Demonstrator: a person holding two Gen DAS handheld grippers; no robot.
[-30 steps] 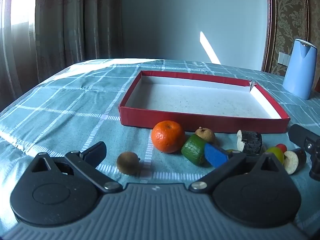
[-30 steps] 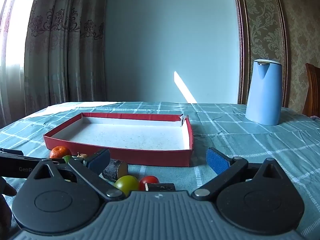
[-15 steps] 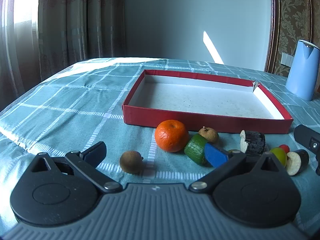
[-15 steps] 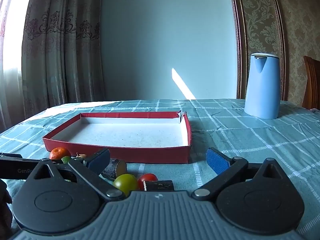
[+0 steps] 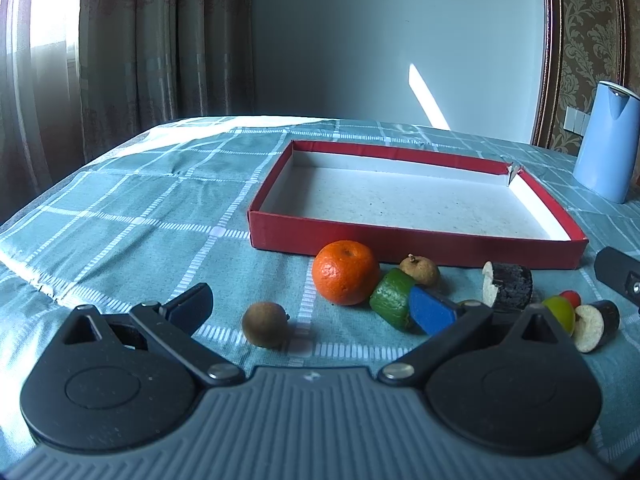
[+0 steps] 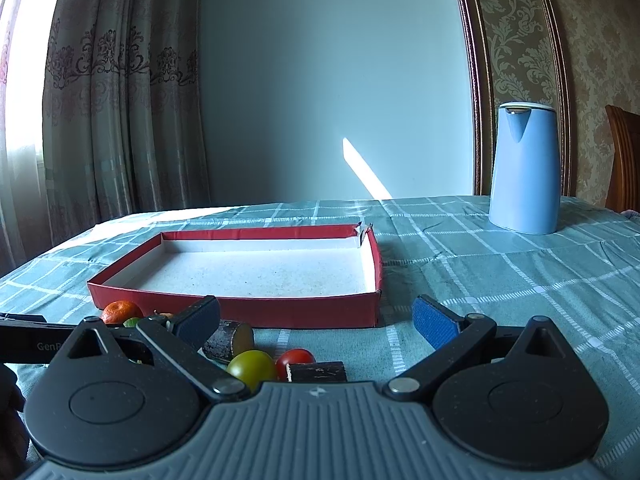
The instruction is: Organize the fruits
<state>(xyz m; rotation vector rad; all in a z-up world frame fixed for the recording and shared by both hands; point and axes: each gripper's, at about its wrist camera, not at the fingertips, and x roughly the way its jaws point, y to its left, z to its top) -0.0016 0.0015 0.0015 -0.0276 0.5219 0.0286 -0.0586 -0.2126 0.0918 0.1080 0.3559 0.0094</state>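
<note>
An empty red tray (image 5: 416, 246) lies on the checked cloth; it also shows in the right wrist view (image 6: 240, 310). In front of it lie an orange (image 5: 345, 272), a green piece (image 5: 391, 298), two brown longans (image 5: 265, 324) (image 5: 420, 270), two dark cut pieces (image 5: 508, 286) (image 5: 596, 325), a yellow-green tomato (image 6: 251, 368) and a red tomato (image 6: 295, 360). My left gripper (image 5: 310, 306) is open just above the cloth, the near longan between its fingers. My right gripper (image 6: 316, 318) is open, low over the tomatoes.
A light blue kettle (image 6: 523, 168) stands at the back right of the table. A wooden chair (image 6: 624, 160) is at the far right. Curtains hang at the left. The right gripper's body (image 5: 618, 276) shows at the right edge of the left wrist view.
Both grippers have drifted slightly; the fruits and tray sit a little to the right and lower in the left wrist view. Nothing was grasped or moved.
</note>
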